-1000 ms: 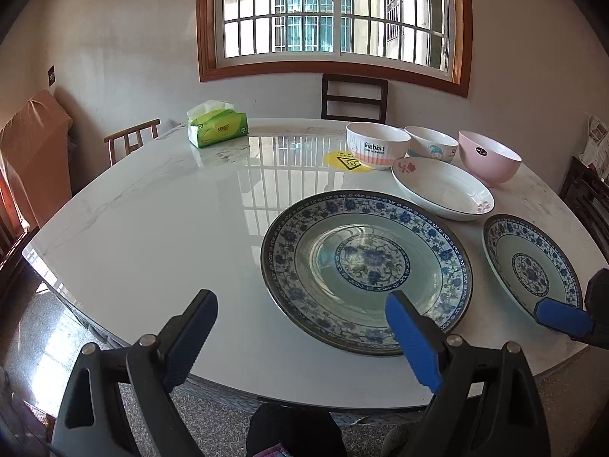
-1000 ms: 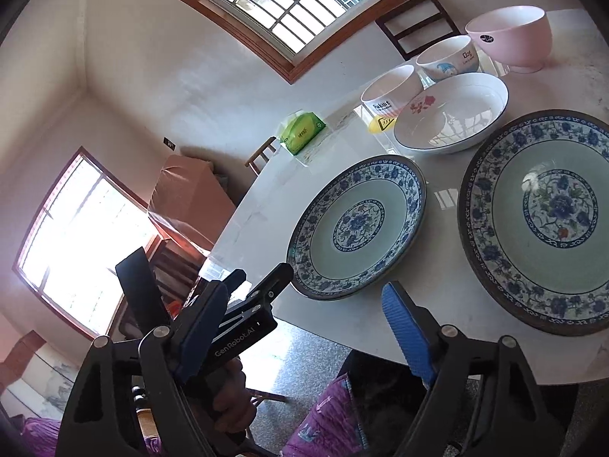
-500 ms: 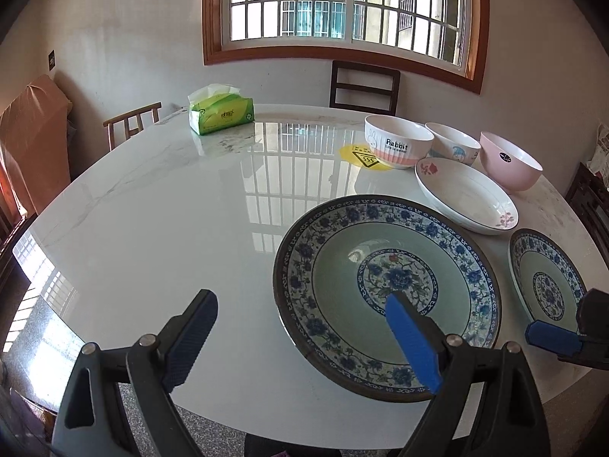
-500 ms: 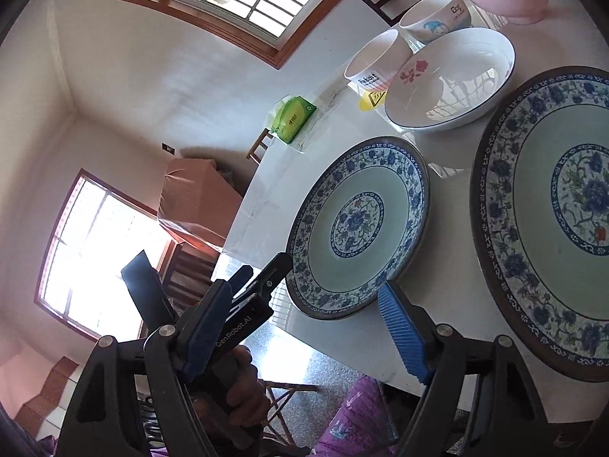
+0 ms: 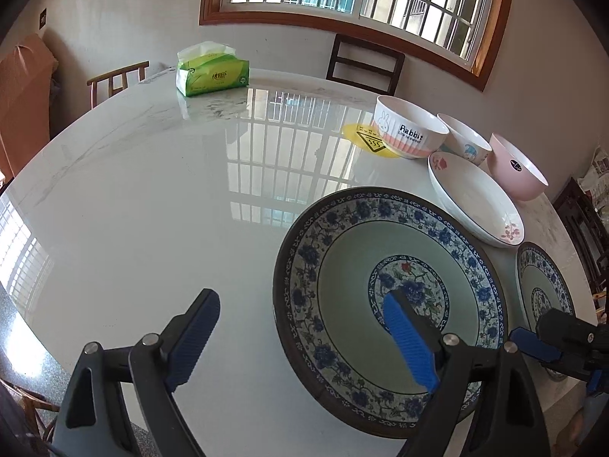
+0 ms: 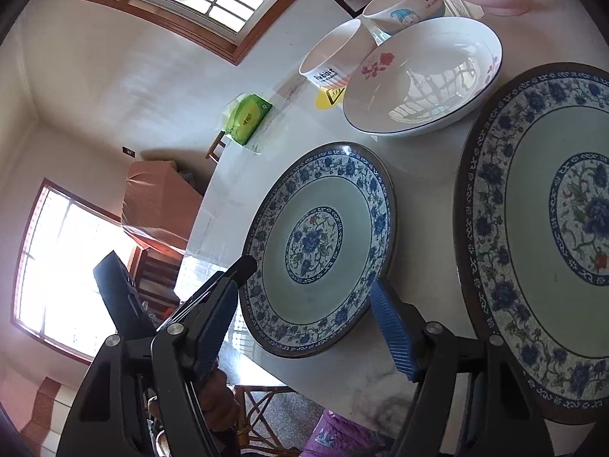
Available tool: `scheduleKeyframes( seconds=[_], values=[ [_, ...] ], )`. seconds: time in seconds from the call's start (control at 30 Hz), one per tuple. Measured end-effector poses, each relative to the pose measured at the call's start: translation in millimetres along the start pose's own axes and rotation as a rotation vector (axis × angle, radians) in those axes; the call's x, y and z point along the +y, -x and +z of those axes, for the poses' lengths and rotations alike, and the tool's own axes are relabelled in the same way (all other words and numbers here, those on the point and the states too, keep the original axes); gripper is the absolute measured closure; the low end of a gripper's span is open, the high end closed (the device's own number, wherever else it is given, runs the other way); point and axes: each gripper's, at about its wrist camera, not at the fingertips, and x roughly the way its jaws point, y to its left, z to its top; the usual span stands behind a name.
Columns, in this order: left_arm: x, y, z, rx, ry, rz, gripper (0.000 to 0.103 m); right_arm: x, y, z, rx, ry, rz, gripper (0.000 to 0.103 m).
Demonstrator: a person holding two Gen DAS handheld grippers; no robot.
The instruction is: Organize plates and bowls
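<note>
A large blue-and-white plate (image 5: 388, 289) lies on the round white table (image 5: 152, 209). My left gripper (image 5: 304, 327) hangs open above the plate's left rim, its right finger over the plate's middle. A smaller matching plate (image 6: 319, 251) sits beside the large plate (image 6: 552, 228) at the table edge. My right gripper (image 6: 304, 320) straddles the smaller plate's near rim. Its jaws are closing and the pads are not touching the plate. Behind stand a white flowered dish (image 5: 475, 202), a Rabbit bowl (image 5: 411, 129), a cartoon bowl (image 5: 464, 144) and a pink bowl (image 5: 517, 167).
A green tissue pack (image 5: 211, 72) sits at the table's far side, and a yellow sticker (image 5: 367, 141) lies by the Rabbit bowl. Wooden chairs (image 5: 365, 63) stand around the table. A hand (image 6: 217, 392) holds the other gripper below the table edge.
Both grippers have come closer to the plates and tipped down. The left one's right finger now overlaps the large plate. The right jaws have narrowed around the small plate's rim.
</note>
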Motion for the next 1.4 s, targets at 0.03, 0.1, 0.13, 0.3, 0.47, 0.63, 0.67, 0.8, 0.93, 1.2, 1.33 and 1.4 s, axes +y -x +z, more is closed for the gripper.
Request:
scheduleKeyframes(
  seconds=[0.03, 0.1, 0.13, 0.3, 0.47, 0.63, 0.67, 0.8, 0.93, 1.2, 1.33, 1.4],
  values=[
    [1.3, -2.3, 1.1, 0.010, 0.002, -0.007, 0.019, 0.8, -1.2, 1.3, 0.001, -0.009, -0.028, 0.033],
    [4.0, -7.7, 3.8, 0.033, 0.004, -0.029, 0.025, 3.1, -2.5, 1.0, -0.001, -0.017, -0.080, 0.032],
    [4.4, -10.8, 4.8, 0.045, 0.000, -0.026, 0.032, 4.4, -3.7, 1.2, -0.001, -0.014, -0.105, 0.034],
    [3.3, -20.4, 6.2, 0.073, -0.028, -0.013, 0.051, 3.6, -13.2, 9.6, -0.012, -0.012, -0.166, 0.033],
    [2.6, -21.4, 9.9, 0.084, -0.041, -0.033, 0.067, 2.7, -28.8, 19.1, 0.015, -0.012, -0.211, 0.033],
    [7.1, -20.1, 11.2, 0.058, -0.039, 0.008, 0.069, 2.1, -39.6, 21.5, 0.028, 0.012, -0.221, 0.043],
    [10.4, -19.5, 12.2, 0.047, -0.030, 0.027, 0.072, 1.0, -39.8, 22.6, 0.023, 0.017, -0.229, 0.055],
    [23.4, -9.5, 18.4, -0.016, -0.017, 0.091, 0.091, -11.4, -42.6, 25.0, 0.043, -0.004, -0.207, 0.089],
    [33.8, -8.9, 23.6, -0.017, -0.001, 0.110, 0.094, -3.0, -48.5, 25.5, 0.048, 0.031, -0.197, 0.089],
    [58.9, -3.8, 23.5, -0.024, 0.054, 0.147, 0.094, 16.7, -64.8, 27.7, 0.066, 0.076, -0.186, 0.089],
    [71.2, -0.9, 23.4, -0.026, 0.080, 0.162, 0.094, 27.1, -74.1, 30.0, 0.076, 0.102, -0.177, 0.089],
    [75.3, -0.5, 23.7, -0.027, 0.088, 0.168, 0.094, 32.6, -78.5, 30.3, 0.078, 0.115, -0.176, 0.089]
  ],
)
